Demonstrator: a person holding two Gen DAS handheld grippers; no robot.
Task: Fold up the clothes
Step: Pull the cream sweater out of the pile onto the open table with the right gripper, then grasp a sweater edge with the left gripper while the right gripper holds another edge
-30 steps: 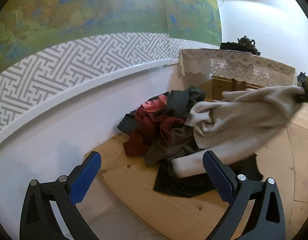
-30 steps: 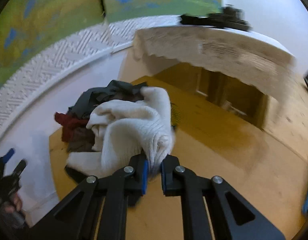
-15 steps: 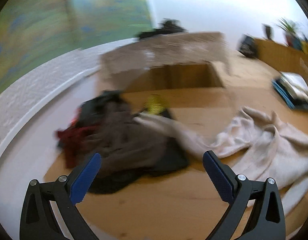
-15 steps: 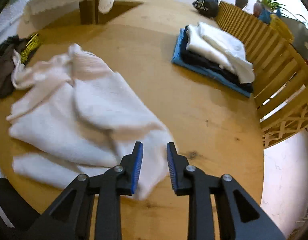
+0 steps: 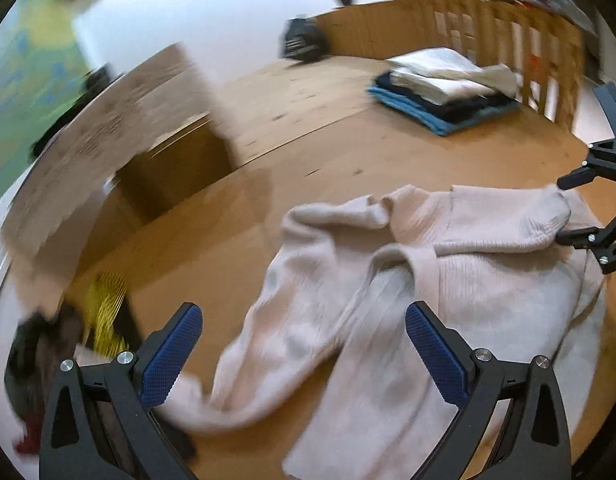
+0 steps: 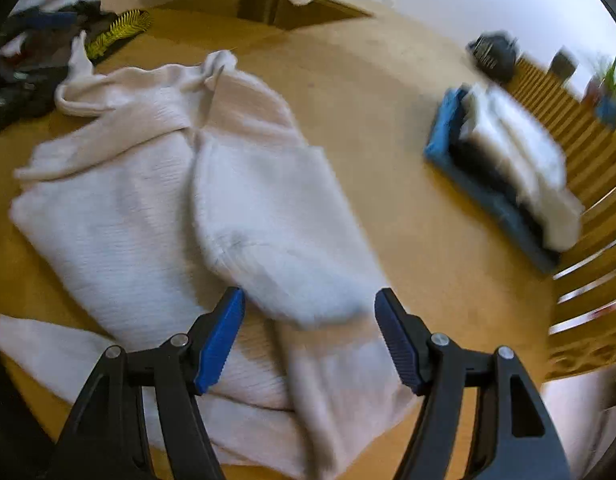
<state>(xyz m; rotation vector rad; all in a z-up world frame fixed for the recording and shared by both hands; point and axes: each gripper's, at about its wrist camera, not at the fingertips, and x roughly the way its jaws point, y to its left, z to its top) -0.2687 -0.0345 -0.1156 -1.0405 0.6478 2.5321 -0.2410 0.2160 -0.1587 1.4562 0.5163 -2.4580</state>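
A cream knitted sweater [image 5: 448, 280] lies spread and rumpled on the wooden floor [image 5: 308, 140]. My left gripper [image 5: 303, 352] hangs open above its near sleeve, holding nothing. The right gripper [image 6: 310, 312] is opening its jaws. A folded flap of the sweater [image 6: 267, 220] lies between and below the blue pads [image 6: 223, 332], which do not press on it. The left wrist view also catches the right gripper [image 5: 564, 210] at the sweater's far right corner. Unfolded dark and red clothes [image 6: 23, 60] are heaped at the far left.
A folded stack of white, black and blue clothes [image 6: 508, 168] sits by a wooden slatted railing [image 6: 588, 160]. A lace-covered low table [image 5: 107, 128] stands behind. A yellow item [image 6: 115, 32] lies beside the heap, and a black bag [image 5: 303, 40] sits near the wall.
The right gripper carried the cream sweater off the heap, laid it on the floor, and its jaws parted and let it go. The left gripper swung right from the heap to above the sweater.
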